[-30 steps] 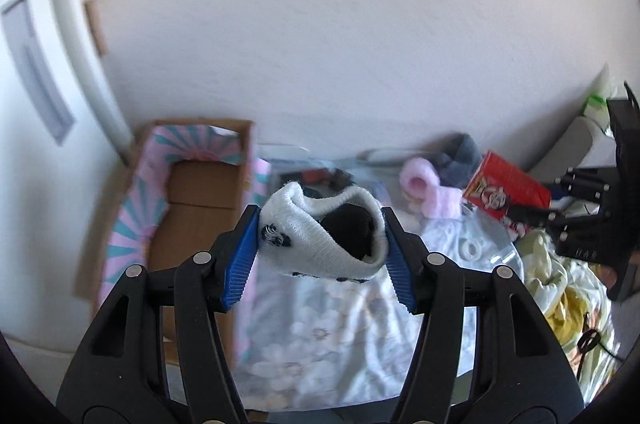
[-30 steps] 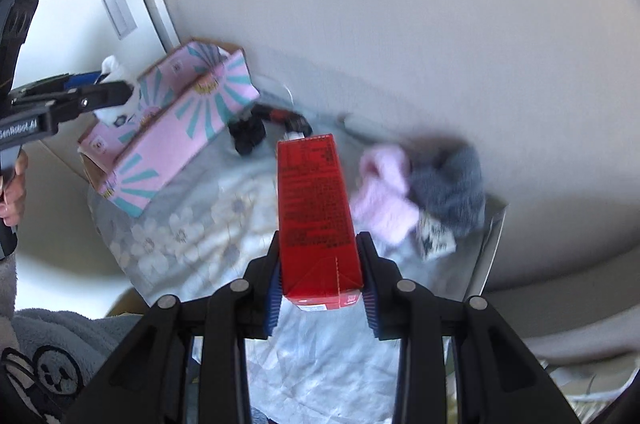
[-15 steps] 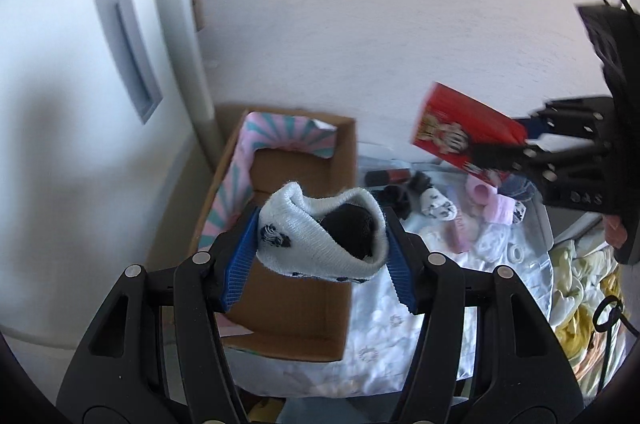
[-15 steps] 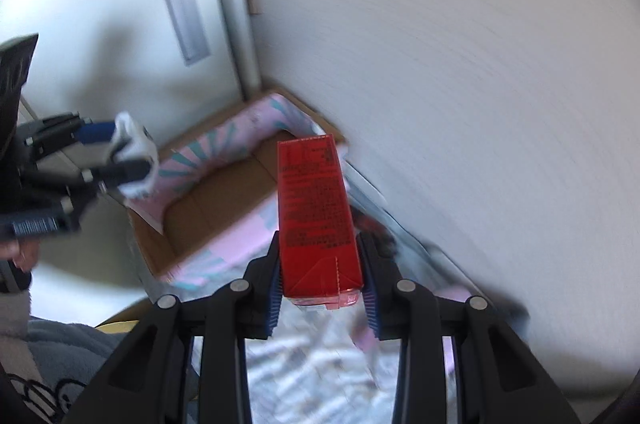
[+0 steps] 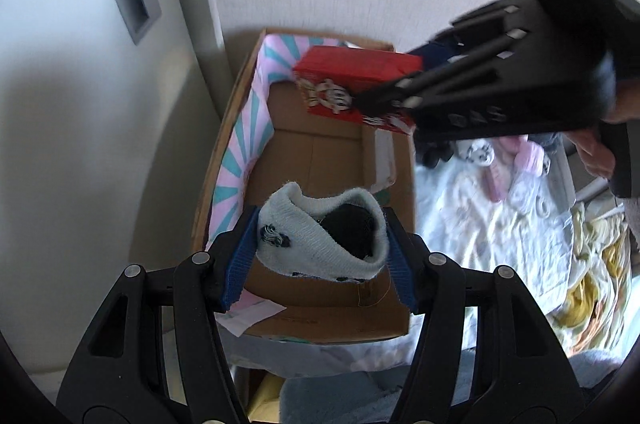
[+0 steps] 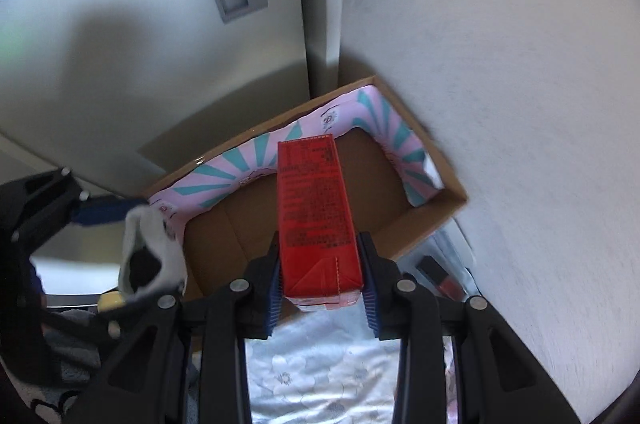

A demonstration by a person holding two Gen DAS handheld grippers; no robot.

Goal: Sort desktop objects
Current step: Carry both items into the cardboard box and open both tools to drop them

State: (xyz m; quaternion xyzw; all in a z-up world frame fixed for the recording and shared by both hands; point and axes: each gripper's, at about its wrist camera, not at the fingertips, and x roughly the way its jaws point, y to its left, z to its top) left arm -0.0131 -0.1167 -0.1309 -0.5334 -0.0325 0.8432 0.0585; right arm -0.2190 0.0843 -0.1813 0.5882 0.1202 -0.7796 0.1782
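- The left gripper (image 5: 322,244) is clamped on a rolled white sock (image 5: 320,236) with a black inside – its blue pads press the roll from both sides.
- Directly beyond and below that gripper lies an open cardboard box (image 5: 308,160), lined along its far and left walls with pink-and-teal striped paper.
- The right gripper (image 6: 322,280) is closed narrowly on a red drink carton (image 6: 316,208), held by its gabled end with the long body pointing away from the gripper.
- In the left wrist view, the carton (image 5: 356,84) hangs over the far end of the box, ahead and to the right of the left gripper; a cartoon figure shows on its side.
- In the right wrist view, the sock (image 6: 152,252) sits low and to the left of the right gripper, over the box's near-left corner.
- To the right of the left gripper, beyond the box wall, a floral cloth (image 5: 480,216) covers the surface – pink items (image 5: 524,156) and small socks lie on it, blurred.
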